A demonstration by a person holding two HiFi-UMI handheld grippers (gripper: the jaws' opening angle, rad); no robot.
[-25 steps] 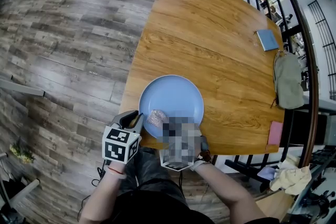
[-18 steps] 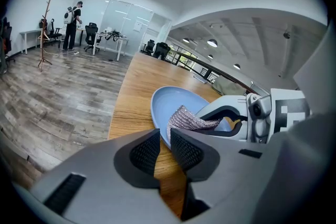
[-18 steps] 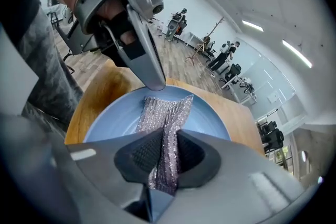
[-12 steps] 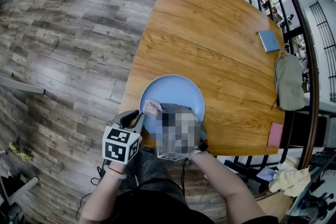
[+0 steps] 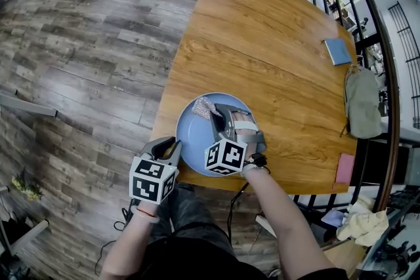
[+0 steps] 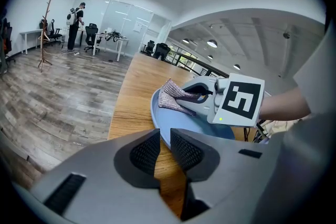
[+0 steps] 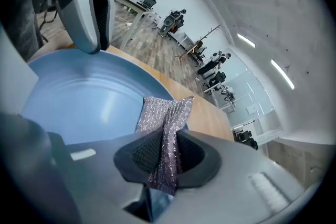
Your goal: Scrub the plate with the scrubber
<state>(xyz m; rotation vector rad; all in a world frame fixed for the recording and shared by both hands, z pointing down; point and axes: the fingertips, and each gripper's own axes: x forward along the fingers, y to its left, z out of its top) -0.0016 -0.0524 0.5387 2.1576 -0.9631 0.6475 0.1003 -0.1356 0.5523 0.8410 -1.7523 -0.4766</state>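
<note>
A round blue plate (image 5: 195,141) lies at the near edge of the wooden table (image 5: 262,42). My right gripper (image 5: 220,116) reaches over it and is shut on a silvery mesh scrubber (image 5: 204,106), which rests on the plate's far left part. In the right gripper view the scrubber (image 7: 165,113) is pinched between the pads and fans out onto the plate (image 7: 79,102). My left gripper (image 5: 169,144) sits at the plate's near left rim. Its jaws (image 6: 164,136) stand almost together with only table wood showing in the slit, the plate (image 6: 178,126) just beyond.
A blue notebook (image 5: 338,50) lies at the table's far right, with a grey-green bag (image 5: 361,101) hanging at that edge and a pink pad (image 5: 344,167) on the near right corner. A black railing runs along the right. Wood-plank floor lies to the left.
My right gripper has carried the scrubber from the plate's near side across to its far left part. The left gripper has stayed at the rim.
</note>
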